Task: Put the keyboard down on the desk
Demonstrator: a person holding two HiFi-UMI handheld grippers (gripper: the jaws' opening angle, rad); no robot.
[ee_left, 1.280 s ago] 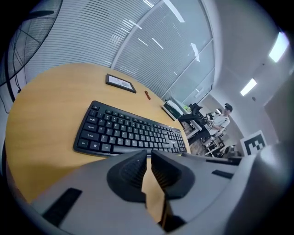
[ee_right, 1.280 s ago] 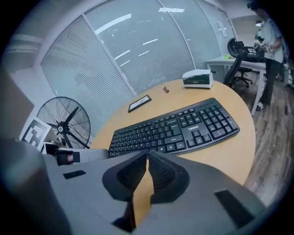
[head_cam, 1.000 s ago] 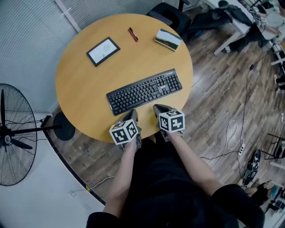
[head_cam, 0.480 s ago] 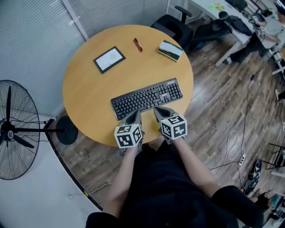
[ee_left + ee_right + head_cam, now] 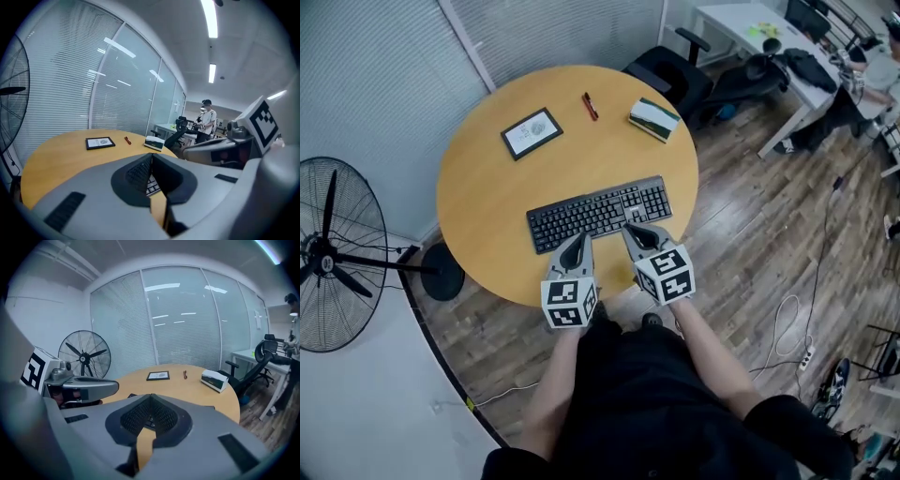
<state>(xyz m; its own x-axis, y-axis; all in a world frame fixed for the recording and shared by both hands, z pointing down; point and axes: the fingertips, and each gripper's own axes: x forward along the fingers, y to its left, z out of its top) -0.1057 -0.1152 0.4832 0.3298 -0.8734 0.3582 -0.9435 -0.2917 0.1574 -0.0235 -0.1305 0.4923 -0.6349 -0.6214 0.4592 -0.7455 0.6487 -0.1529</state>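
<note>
now keyboard [image 5: 600, 213] lies flat on desk [image 5: 487, 197]; left gripper [image 5: 576, 244] and right gripper [image 5: 635, 231] both closed, empty, lifted over its near edge since earlier.

My left tongs [image 5: 577, 241] and right tongs [image 5: 635, 229] cover parts of the keyboard's [image 5: 591, 211] near edge at 6 o'clock, and I can't tell whether their tips touch it. In both gripper views only a few keys show behind my tongs' own pads. The fan [image 5: 328, 253] at 9 o'clock is cut off by the picture's edge. The framed card's [image 5: 532, 132] print is too small to read.
</note>
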